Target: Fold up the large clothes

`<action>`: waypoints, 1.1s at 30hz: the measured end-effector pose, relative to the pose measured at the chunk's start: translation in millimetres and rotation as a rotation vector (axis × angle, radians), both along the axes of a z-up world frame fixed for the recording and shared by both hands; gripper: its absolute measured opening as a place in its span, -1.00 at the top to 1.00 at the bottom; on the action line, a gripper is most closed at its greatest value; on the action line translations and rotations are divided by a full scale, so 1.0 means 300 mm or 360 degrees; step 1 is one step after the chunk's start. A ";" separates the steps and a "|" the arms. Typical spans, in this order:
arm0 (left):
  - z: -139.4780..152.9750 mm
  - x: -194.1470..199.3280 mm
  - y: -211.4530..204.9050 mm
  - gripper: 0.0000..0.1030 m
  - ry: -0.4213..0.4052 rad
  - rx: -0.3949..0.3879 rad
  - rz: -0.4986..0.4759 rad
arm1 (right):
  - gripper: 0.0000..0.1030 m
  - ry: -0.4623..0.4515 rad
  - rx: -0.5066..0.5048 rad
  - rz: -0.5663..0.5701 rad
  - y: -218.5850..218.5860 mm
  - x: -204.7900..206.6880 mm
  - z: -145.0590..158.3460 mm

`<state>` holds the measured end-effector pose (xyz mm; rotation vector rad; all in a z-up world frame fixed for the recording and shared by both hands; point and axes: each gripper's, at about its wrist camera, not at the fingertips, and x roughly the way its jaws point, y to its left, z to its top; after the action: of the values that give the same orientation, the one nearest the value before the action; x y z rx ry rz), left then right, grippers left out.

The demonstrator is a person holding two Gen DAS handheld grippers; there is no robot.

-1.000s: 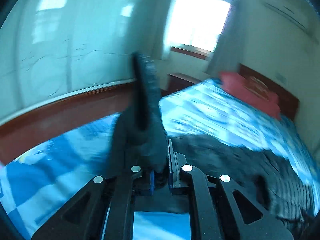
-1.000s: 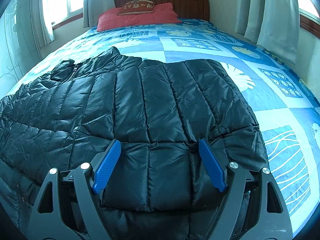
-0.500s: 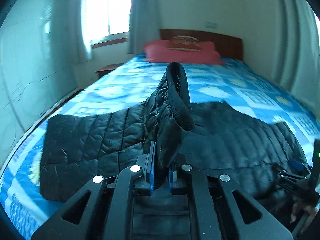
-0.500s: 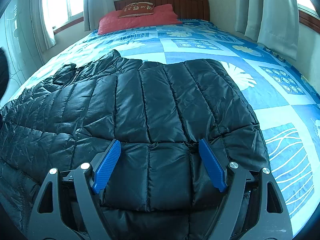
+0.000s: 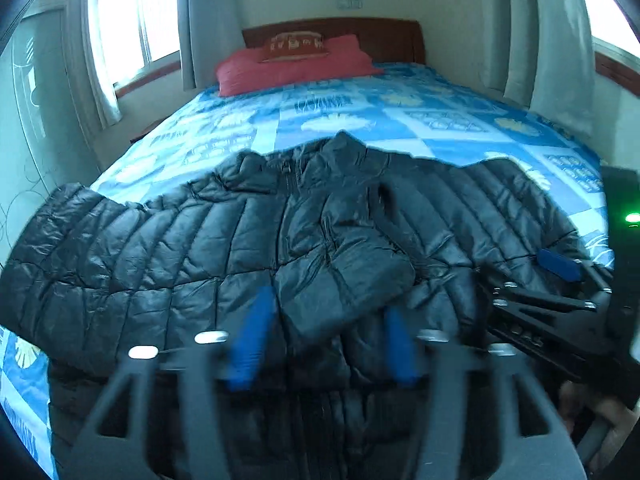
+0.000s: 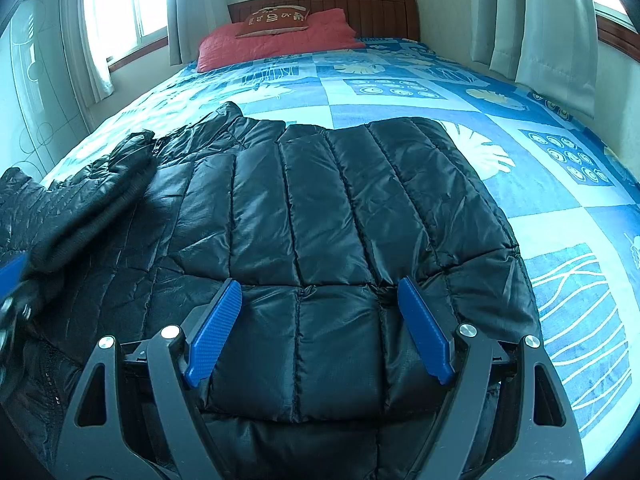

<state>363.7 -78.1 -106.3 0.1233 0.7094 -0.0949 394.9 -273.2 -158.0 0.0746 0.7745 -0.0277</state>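
- Blue patterned bed (image 6: 400,92) carries a black puffer jacket (image 6: 320,208).
- Left gripper (image 5: 324,336) hovers over the sleeve (image 5: 344,276), spread apart, empty.
- Right gripper (image 6: 320,328): spread wide, empty, above the jacket.

1. The small cushion (image 6: 273,21) on the red pillow (image 6: 280,42) at the head of the bed carries pale lettering, too small and warped to read in either view.
2. No other text, label, brand, number or sign can be read anywhere.
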 end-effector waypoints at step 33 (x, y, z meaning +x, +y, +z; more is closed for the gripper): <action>0.156 -0.256 0.786 -0.42 -0.0177 -0.0030 0.0603 | 0.63 0.0014 0.0015 0.0053 0.188 0.002 0.202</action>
<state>286.9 157.7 -59.6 -0.0250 0.6103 0.2661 395.6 -216.7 -97.6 0.0705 0.7845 0.0074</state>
